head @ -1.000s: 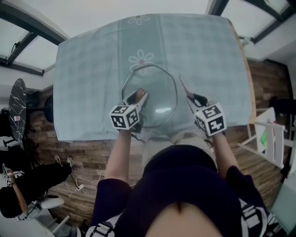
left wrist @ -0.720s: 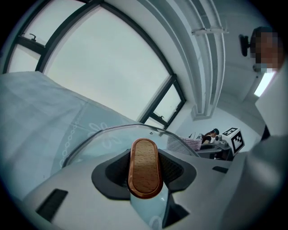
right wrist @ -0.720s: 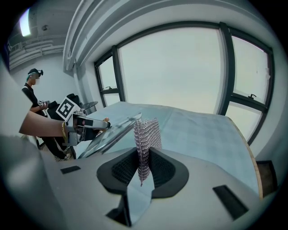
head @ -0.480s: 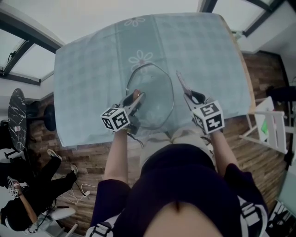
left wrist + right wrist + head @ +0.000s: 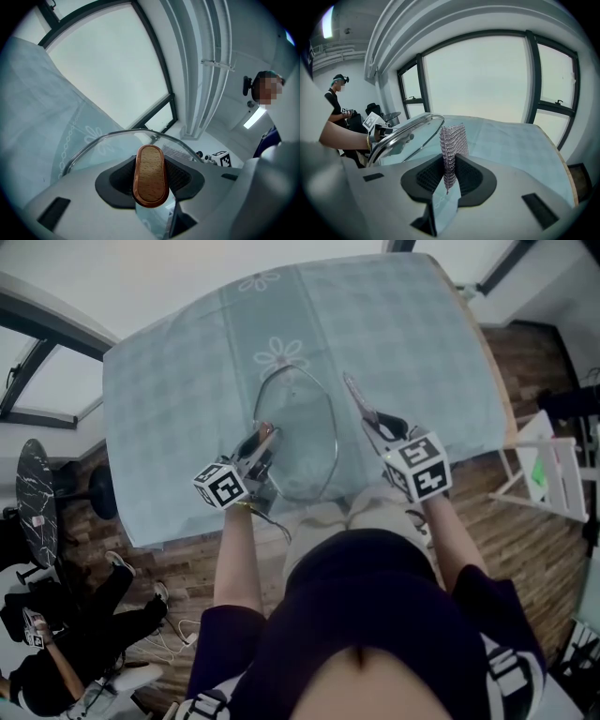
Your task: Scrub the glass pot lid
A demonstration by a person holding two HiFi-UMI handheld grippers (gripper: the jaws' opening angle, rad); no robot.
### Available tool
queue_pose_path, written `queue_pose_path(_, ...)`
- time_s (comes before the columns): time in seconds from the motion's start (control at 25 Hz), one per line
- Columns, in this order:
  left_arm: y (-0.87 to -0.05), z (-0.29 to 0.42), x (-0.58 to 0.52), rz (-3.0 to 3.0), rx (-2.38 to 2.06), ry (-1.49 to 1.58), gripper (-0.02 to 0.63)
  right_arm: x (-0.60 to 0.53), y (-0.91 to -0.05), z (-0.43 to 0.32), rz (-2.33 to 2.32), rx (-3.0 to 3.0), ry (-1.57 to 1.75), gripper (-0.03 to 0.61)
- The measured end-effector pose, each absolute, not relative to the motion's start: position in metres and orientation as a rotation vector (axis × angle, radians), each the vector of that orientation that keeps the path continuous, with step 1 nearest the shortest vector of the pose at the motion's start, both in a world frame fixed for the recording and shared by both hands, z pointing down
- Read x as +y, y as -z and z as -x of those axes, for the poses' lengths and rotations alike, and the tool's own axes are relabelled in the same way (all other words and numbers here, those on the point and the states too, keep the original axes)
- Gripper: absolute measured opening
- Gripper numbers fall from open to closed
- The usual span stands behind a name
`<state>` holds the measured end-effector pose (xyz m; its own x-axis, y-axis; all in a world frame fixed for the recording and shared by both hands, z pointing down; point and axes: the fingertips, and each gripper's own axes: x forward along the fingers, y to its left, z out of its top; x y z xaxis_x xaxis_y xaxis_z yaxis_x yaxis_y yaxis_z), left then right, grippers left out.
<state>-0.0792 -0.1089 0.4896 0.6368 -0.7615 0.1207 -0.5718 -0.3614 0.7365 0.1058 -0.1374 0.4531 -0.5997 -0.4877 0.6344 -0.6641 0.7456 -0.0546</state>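
Observation:
The glass pot lid (image 5: 298, 432) with a steel rim is held tilted up on edge above the table (image 5: 178, 371), which has a pale blue checked cloth. My left gripper (image 5: 261, 448) is shut on the lid's oval wooden knob (image 5: 150, 174), with the rim (image 5: 112, 136) arching just beyond. My right gripper (image 5: 367, 416) is shut on a silvery chainmail scrubber (image 5: 453, 140) that stands upright between its pads. In the right gripper view the lid (image 5: 408, 133) lies to the scrubber's left, a small gap apart.
The table's near edge (image 5: 309, 512) lies just in front of my body. A white rack (image 5: 553, 486) stands on the wooden floor at the right. At the left are a dark round table (image 5: 36, 486) and a seated person (image 5: 56, 671).
Both grippers have risen. The lid has tipped further up on edge and now looks narrower in the head view. The scrubber has come nearer to the lid's right side.

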Motion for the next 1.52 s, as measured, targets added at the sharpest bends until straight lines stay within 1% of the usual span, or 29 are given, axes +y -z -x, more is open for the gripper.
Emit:
queue_pose_path(0.56, -0.48, 0.104, -0.092, -2.066, -0.887, 0.485, 0.166, -0.12, -0.44, -0.039, -0.806, -2.484, -0.44, 0.077)
queue_pose_path(1.0, -0.467, 0.149, -0.078, -2.034, -0.772, 0.666, 0.166, -0.096, -0.414, 0.033, -0.687, -2.597, -0.447, 0.077)
queue_pose_path(1.24, -0.469, 0.153, -0.077, -1.996, -0.726, 0.748, 0.166, -0.094, -0.413, 0.046, -0.594, -2.641, -0.519, 0.078)
queue_pose_path(1.52, -0.47, 0.16, -0.074, -1.99, -0.72, 0.793, 0.166, -0.089, -0.416, 0.064, -0.528, -2.658, -0.512, 0.078)
